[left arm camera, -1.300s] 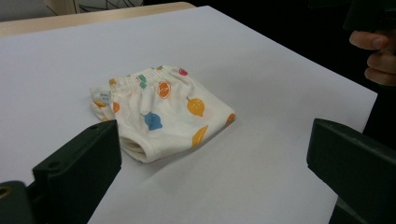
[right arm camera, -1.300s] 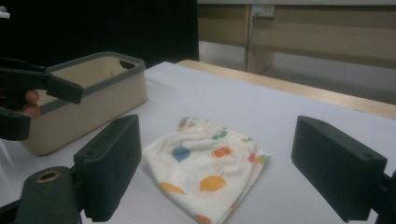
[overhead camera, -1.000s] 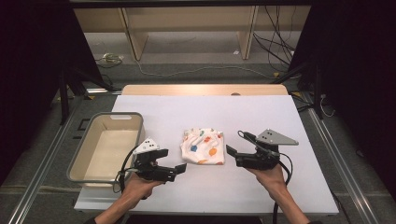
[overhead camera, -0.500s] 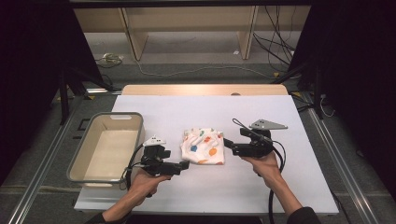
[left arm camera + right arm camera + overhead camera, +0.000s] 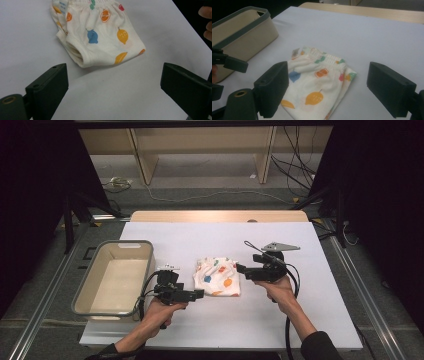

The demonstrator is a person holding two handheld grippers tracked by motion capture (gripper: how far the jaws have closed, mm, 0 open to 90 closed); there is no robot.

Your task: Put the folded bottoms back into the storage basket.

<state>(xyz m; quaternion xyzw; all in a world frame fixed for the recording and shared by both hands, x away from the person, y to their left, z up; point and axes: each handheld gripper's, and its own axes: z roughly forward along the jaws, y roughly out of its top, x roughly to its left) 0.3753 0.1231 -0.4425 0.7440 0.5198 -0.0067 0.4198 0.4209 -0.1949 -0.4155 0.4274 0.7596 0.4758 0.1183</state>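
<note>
I am holding my left claw (image 5: 199, 294) and my right claw (image 5: 241, 268) on either side of a small pair of folded child's shorts (image 5: 218, 276), which are lying flat near the middle of the white worktop (image 5: 210, 235). Both claws are gaping wide and gripping nothing. In the left gripper view the shorts (image 5: 97, 35) are lying ahead of the jaws, apart from them, with a leg opening and its hem turned towards me. In the right gripper view the shorts (image 5: 319, 80) are sitting between and just beyond the jaws, the gathered waistband on the far side. A beige bin (image 5: 112, 277) with a grey rim is standing at the left edge of the worktop, close beside my left hand (image 5: 162, 312).

I am judging the cloth to be thin, light and floppy, not slippery and not at all fragile. It is going to sag and unfold once lifted by one point, so I am favouring a pinch on the doubled layers: the thick hem at the near corner for the left claw, and the elastic waistband edge for the right claw. Coming in low, with one jaw sliding along the worktop under the fabric, should catch every layer.
</note>
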